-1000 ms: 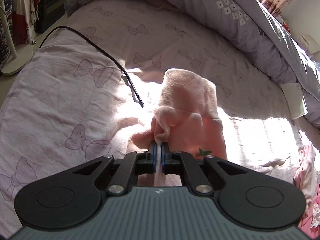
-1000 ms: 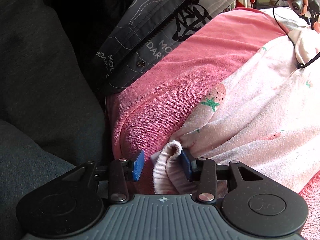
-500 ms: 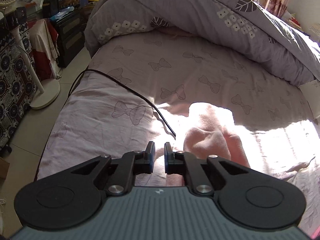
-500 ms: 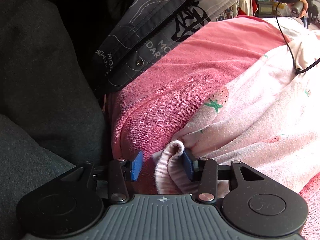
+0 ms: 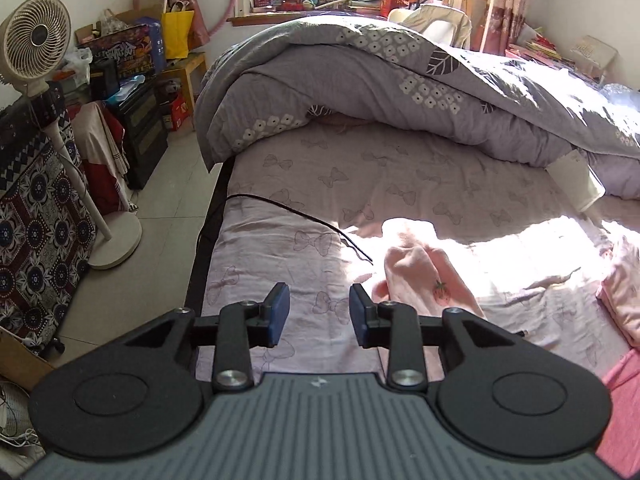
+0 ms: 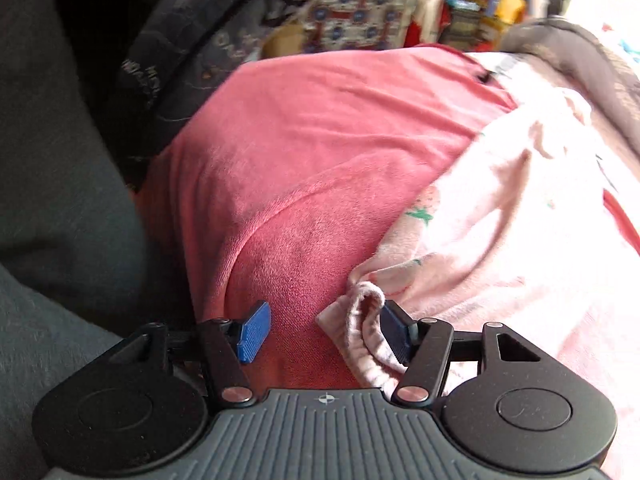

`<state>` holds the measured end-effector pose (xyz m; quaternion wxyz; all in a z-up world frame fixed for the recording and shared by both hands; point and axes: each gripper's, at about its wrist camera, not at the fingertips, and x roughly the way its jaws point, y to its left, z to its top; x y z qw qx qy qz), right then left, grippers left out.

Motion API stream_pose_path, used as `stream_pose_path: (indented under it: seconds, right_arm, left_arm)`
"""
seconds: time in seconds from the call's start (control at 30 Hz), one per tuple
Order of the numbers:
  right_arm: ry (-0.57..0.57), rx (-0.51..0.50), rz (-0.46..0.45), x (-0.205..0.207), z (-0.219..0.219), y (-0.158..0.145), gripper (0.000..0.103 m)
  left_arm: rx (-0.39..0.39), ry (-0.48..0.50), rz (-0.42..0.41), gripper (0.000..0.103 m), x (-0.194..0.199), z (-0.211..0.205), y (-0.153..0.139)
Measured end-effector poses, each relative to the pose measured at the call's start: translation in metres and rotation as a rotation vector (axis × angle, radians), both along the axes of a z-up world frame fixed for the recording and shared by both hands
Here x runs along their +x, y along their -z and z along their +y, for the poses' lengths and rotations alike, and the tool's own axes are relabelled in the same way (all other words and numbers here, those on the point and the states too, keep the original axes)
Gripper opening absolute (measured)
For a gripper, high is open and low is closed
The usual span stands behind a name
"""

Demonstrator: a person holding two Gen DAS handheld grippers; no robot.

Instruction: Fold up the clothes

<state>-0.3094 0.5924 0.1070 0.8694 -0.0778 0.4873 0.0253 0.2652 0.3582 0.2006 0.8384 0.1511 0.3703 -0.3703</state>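
Note:
A pale pink strawberry-print garment (image 5: pixel 428 280) lies folded over on the bed sheet (image 5: pixel 360 184), just right of my left gripper (image 5: pixel 319 314). That gripper hangs above the sheet with its jaws opening and nothing between them. In the right wrist view my right gripper (image 6: pixel 324 330) is also opening over a deep pink garment (image 6: pixel 304 152). The ribbed cuff (image 6: pixel 366 310) of a pale pink strawberry garment (image 6: pixel 512 216) leans against its right pad (image 6: pixel 394 334), while the left pad stands clear of it.
A grey flowered duvet (image 5: pixel 400 72) is heaped at the far end of the bed. A black cable (image 5: pixel 304 212) trails over the sheet. A standing fan (image 5: pixel 36 40) and cluttered furniture fill the floor at left. More pink clothes (image 5: pixel 624 284) lie at the right edge.
My left gripper let go of the pale pink garment, rose and pulled back, jaws spreading. My right gripper widened and swung, and the cuff now touches only its right pad.

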Motion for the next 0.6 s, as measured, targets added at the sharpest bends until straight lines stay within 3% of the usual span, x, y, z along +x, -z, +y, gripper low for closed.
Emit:
stream_pose_path:
  seconds: [0.1, 0.17, 0.23, 0.37, 0.43, 0.6]
  right_arm:
    - [0.140, 0.010, -0.002, -0.012, 0.006, -0.006, 0.061]
    - [0.290, 0.023, -0.031, -0.021, 0.006, -0.014, 0.061]
    - [0.476, 0.032, -0.073, -0.029, 0.001, -0.025, 0.061]
    - [0.757, -0.016, -0.157, -0.022, -0.003, -0.040, 0.057]
    - [0.811, -0.015, -0.198, 0.000, -0.004, -0.043, 0.049]
    - [0.889, -0.076, -0.252, 0.074, -0.017, -0.030, 0.048]
  left_arm:
    - [0.020, 0.110, -0.021, 0.040, -0.039, 0.033, -0.002]
    - [0.038, 0.187, -0.022, 0.041, -0.068, 0.055, 0.003]
    - [0.051, 0.263, -0.001, 0.042, -0.099, 0.075, 0.011]
    - [0.057, 0.371, 0.116, 0.045, -0.154, 0.105, 0.033]
    - [0.063, 0.408, 0.174, 0.046, -0.176, 0.120, 0.045]
    - [0.078, 0.439, 0.264, 0.046, -0.209, 0.157, 0.073]
